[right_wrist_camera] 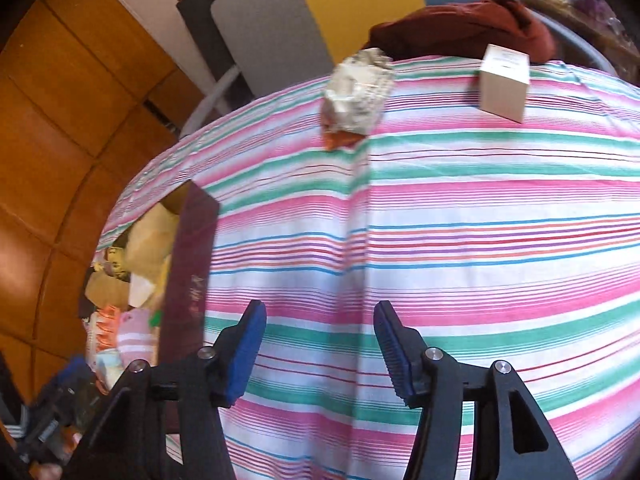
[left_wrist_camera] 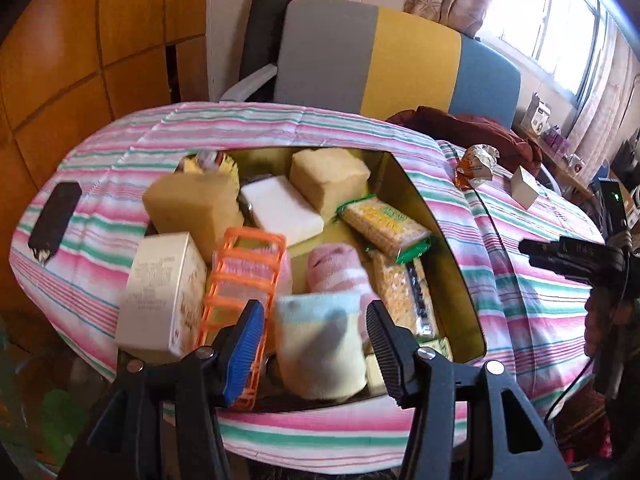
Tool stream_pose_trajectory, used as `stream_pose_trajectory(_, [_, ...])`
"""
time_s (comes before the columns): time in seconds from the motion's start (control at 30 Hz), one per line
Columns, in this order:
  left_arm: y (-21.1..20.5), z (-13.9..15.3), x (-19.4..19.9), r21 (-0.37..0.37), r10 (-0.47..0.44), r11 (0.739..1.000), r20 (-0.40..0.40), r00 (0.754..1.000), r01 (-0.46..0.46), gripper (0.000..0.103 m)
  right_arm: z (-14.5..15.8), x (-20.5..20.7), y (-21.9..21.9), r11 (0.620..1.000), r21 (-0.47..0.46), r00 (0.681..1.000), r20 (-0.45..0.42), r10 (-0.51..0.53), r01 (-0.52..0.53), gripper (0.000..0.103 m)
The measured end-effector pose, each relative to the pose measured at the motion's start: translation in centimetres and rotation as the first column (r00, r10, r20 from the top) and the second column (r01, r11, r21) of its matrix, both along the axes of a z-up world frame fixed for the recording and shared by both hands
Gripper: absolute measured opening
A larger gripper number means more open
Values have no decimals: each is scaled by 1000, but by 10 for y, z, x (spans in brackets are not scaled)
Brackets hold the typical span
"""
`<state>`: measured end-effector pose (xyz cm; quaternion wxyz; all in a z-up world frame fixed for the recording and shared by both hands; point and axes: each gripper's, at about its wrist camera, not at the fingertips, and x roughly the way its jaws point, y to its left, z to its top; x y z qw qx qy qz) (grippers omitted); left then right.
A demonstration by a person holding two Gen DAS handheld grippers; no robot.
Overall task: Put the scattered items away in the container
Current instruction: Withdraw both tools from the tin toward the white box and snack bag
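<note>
The container (left_wrist_camera: pixel 448 248), a box with gold inner walls, sits on the striped tablecloth and holds yellow sponges, a white block, cracker packs, an orange plastic rack (left_wrist_camera: pixel 244 276), a white carton and a pink sock. My left gripper (left_wrist_camera: pixel 316 320) hangs open over its near end, and a pale blue and yellow rolled sock (left_wrist_camera: pixel 320 344) lies between the fingers with gaps on both sides. My right gripper (right_wrist_camera: pixel 320 320) is open above bare cloth, holding nothing. A crumpled snack wrapper (right_wrist_camera: pixel 356 92) and a small white box (right_wrist_camera: pixel 504 84) lie farther ahead. The container's maroon side (right_wrist_camera: pixel 188 272) is at its left.
A black bar-shaped item (left_wrist_camera: pixel 54 216) lies on the cloth left of the container. A dark red garment (right_wrist_camera: pixel 472 28) is bunched at the table's far edge. A grey, yellow and blue panel (left_wrist_camera: pixel 400 56) stands behind the table. Wooden floor shows on the left.
</note>
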<state>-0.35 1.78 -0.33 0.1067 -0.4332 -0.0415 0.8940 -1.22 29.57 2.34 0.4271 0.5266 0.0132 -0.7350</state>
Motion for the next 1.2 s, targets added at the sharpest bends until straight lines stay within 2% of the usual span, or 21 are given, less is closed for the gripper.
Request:
stream_pose_trajectory(0.13, [18,14,-5,-48,-12,999,-32,999,10,54,-3,-9,15,1000,-8,1000,7,-24,24,62])
stream_pose_trajectory(0.53, [54,43,-13,-97,-84,992,-99,992,75,54,0,-20,25,999,-22,999,-5,-40,40,62])
stream_pose_trajectory(0.9, [90,52,-22,-121,-170,980,-119,978,155,54,6,-46,37,998,-8,997,-36,-70,70,64])
stream_pose_trajectory(1.2, [120,51,-35,-150,-211,969,-100,972,195,54,20,-76,45,995,17,992,-80,-102,103,67])
